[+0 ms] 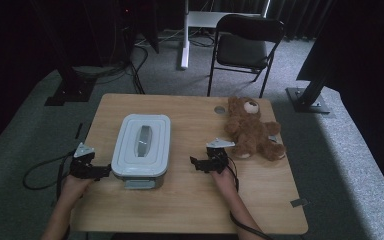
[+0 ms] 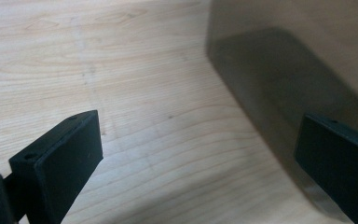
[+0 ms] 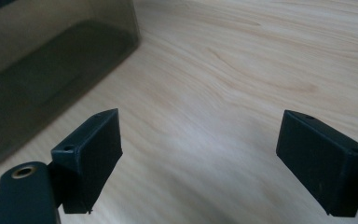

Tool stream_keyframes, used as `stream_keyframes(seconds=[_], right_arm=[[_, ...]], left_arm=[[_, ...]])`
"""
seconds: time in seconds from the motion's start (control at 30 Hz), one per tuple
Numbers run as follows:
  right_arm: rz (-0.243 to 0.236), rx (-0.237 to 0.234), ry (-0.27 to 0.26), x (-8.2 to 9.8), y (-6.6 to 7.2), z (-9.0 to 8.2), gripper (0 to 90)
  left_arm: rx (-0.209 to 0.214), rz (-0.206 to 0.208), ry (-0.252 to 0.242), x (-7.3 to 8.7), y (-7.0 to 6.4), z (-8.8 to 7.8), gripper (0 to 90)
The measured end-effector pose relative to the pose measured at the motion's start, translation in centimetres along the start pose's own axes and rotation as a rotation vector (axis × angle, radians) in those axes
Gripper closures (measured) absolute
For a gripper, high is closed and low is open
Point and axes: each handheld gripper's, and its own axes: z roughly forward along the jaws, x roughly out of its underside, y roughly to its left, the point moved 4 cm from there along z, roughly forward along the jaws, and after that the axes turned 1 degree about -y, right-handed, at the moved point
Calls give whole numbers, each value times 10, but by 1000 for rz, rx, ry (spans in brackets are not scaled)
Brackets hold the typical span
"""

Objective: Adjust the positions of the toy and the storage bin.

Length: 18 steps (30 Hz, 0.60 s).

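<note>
Grey lidded box (image 1: pixel 141 149) sits on wooden worktop (image 1: pixel 190 200), left of centre, lid on. Left claw (image 1: pixel 100 171) at box's near-left corner, jaws spread wide, holding nothing; box wall (image 2: pixel 303 74) just beside its right jaw. Right claw (image 1: pixel 196 163) over bare worktop between box and teddy bear (image 1: pixel 250 131), jaws wide apart, empty; box wall (image 3: pixel 51 70) near.

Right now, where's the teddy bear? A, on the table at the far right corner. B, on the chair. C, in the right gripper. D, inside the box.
A: the teddy bear lies on the table near its far right corner, apart from the lidded storage box.
</note>
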Motion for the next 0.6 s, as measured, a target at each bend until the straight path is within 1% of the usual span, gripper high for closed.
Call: stream_keyframes(seconds=[0.03,0.1,0.17,0.2,0.23,0.27,0.3,0.37,0.4,0.47,0.53,0.6], right_arm=[[0,0,0,0,0,0,132],[24,-15,-3,-4,3,8,132],[14,-17,6,-8,6,15,132],[10,-24,18,-13,10,23,132],[10,-24,18,-13,10,23,132],[13,-36,22,-15,13,26,132],[16,-42,22,-18,15,30,132],[27,-54,26,-24,20,35,132],[29,-64,17,-28,23,37,132],[16,-66,18,-33,29,42,132],[-1,-73,21,-38,35,46,132],[-12,-74,24,-40,38,48,132]], left_arm=[[-4,-8,-2,0,1,2,19],[-7,-13,3,0,2,5,18],[-17,-6,0,0,1,8,18],[-23,-9,0,-1,1,9,18],[-19,-16,-6,-1,1,10,18],[-11,-17,-1,-2,1,11,18],[-24,-15,3,-2,1,13,18],[-17,-15,4,-2,0,15,17],[-17,-20,3,-3,-1,17,17],[-1,-20,1,-3,-4,19,17],[12,-7,9,-3,-9,21,18],[4,-1,15,-2,-11,23,18]])
